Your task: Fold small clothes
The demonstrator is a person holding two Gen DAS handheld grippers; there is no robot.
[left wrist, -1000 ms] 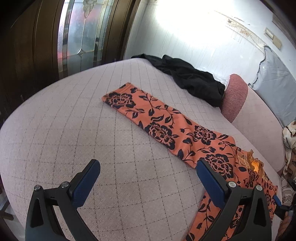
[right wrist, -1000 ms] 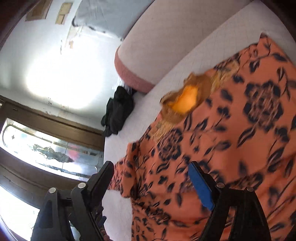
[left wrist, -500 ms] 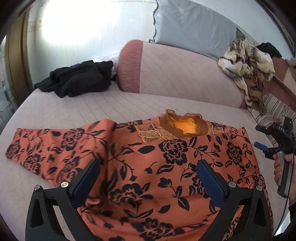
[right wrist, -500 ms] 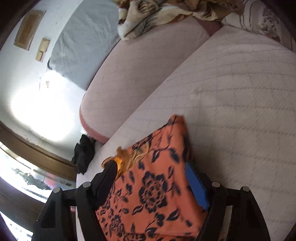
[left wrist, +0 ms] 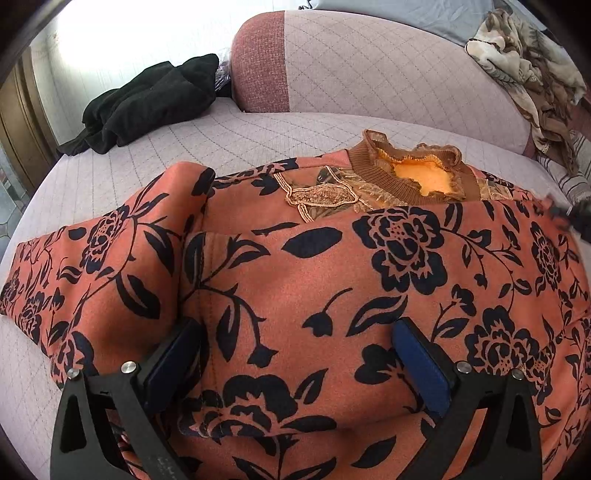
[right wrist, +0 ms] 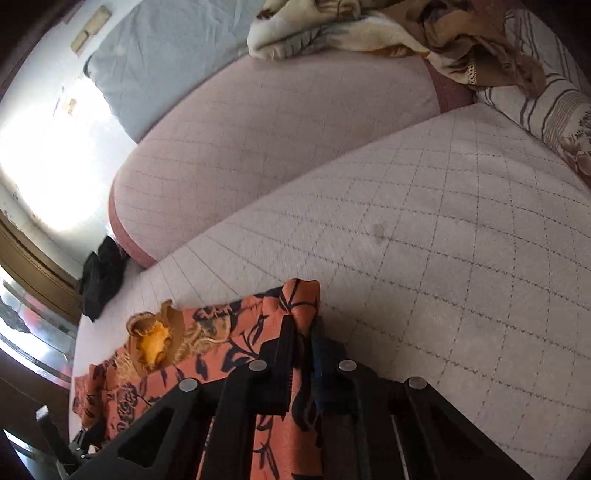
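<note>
An orange top with black flowers lies spread on the quilted pink bed, its brown ruffled collar towards the headrest. One sleeve stretches left. My left gripper is open, its blue pads low over the body of the top near the left armhole seam. My right gripper is shut on the right edge of the top, which bunches between its fingers. The right gripper's tip shows dimly at the right edge of the left wrist view.
A black garment lies at the far left of the bed beside the pink headrest. A beige patterned blanket and a striped pillow lie at the right. Bare quilted bed surface stretches right of the top.
My right gripper has closed on the top's right edge. My left gripper has dropped closer onto the top's body, still open.
</note>
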